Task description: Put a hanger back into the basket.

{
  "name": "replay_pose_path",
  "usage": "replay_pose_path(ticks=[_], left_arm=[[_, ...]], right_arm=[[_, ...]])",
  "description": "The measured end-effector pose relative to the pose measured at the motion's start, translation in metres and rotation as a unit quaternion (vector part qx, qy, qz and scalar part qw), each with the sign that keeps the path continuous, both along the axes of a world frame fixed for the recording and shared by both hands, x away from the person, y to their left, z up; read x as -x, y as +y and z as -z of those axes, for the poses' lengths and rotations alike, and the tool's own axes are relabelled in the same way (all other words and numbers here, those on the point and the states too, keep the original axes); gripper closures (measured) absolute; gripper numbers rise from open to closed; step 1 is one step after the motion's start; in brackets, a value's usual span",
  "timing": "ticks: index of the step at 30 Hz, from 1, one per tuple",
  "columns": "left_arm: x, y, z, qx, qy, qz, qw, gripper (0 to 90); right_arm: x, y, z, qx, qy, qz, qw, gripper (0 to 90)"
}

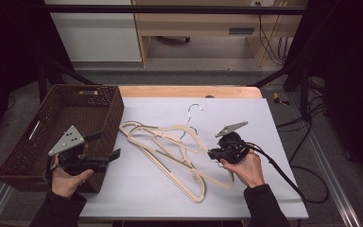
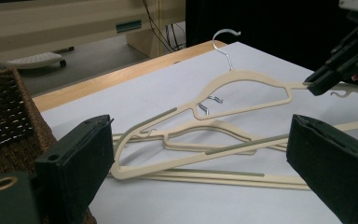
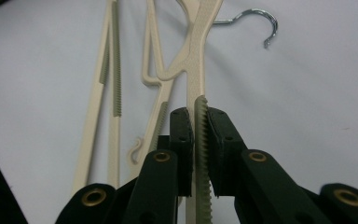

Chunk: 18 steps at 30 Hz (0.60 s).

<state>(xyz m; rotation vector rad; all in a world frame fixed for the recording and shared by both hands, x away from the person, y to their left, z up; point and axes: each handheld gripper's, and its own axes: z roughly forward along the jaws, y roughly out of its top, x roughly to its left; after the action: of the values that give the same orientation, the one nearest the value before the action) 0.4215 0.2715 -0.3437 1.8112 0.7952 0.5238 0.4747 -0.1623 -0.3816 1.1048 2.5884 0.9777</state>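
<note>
At the right of the counter (image 1: 274, 142), the right claw (image 3: 198, 135) is clamped on the shoulder of the top hanger (image 2: 242, 91), right on its ribbed grey strip. Good spot: the ribs should keep thin, slick plastic from sliding. It looks light and stiff but springy, and its chrome hook (image 1: 194, 109) could snag the other hangers (image 1: 170, 156) piled under it. The left claw (image 2: 200, 163) hangs with its jaws wide apart and empty beside the wicker basket (image 1: 108, 101). White smooth sheet underfoot, wood edge behind, dark room with cables and a cabinet beyond.
</note>
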Motion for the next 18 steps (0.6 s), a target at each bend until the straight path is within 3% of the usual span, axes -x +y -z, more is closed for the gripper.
replay_pose_path(ticks=[2,4,6,8,9,14,18], left_arm=[[0.0,-0.001,0.0,0.0,-0.001,0.001,1.0,7.1],[0.001,-0.001,0.0,0.001,-0.001,0.001,1.0,7.2],[0.001,-0.001,0.0,0.002,0.0,0.001,1.0,7.3],[0.001,-0.001,-0.001,0.001,-0.001,0.003,1.0,7.3],[0.001,-0.001,-0.001,0.001,-0.001,0.003,1.0,7.4],[0.001,-0.002,-0.002,-0.002,-0.001,0.007,1.0,7.5],[0.002,-0.003,-0.004,-0.008,-0.003,0.017,0.9998,8.0]], right_arm=[[0.003,0.0,-0.003,-0.022,0.01,-0.004,0.9997,86.0],[0.005,-0.001,-0.005,-0.056,0.008,-0.039,0.9977,86.5],[0.008,0.002,-0.007,-0.039,0.001,-0.031,0.9987,86.6],[0.009,0.002,-0.006,-0.047,0.006,-0.039,0.9981,86.5],[0.01,0.002,-0.006,-0.037,0.001,-0.034,0.9987,86.6],[0.01,-0.001,-0.009,-0.06,0.004,-0.046,0.9971,86.5],[0.012,-0.005,-0.013,-0.078,0.004,-0.072,0.9944,86.5]])
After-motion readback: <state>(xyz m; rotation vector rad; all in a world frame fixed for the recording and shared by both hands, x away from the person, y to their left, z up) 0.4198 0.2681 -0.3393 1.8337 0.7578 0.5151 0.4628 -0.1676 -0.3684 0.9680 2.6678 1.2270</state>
